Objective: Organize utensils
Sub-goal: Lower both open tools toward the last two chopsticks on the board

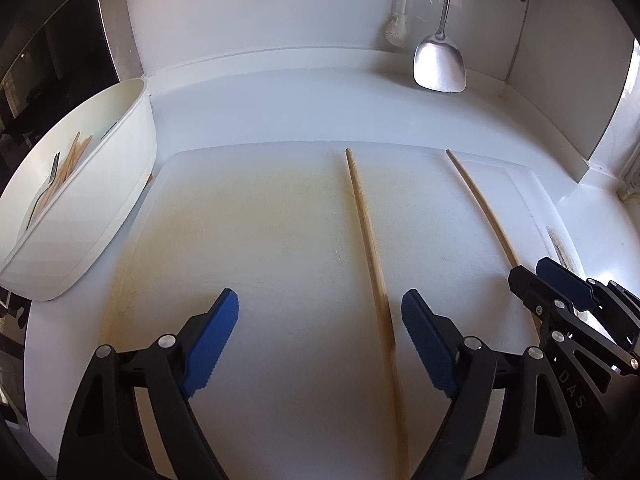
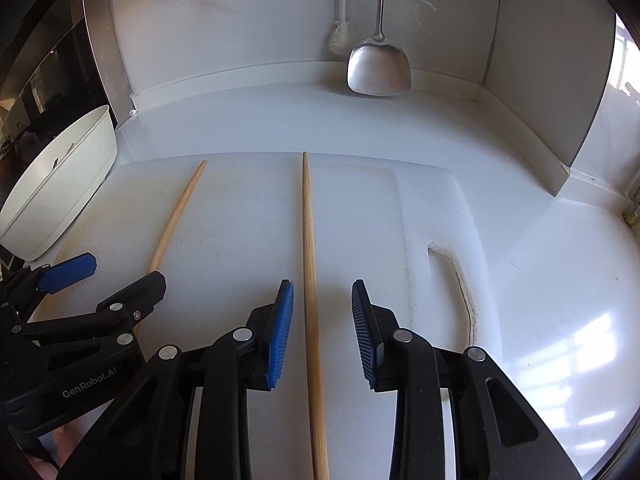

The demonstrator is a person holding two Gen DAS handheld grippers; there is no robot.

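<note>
Straddling one chopstick, left tongs open, pads clear

Both black, blue-padded two-finger grippers are angled steeply downward side by side, the left gripper spread wide, the right gripper parted more narrowly, with nothing clamped between either's pads.

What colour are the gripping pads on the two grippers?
Blue, ridged pads on black fingers; clearest in the right wrist view.
</note>
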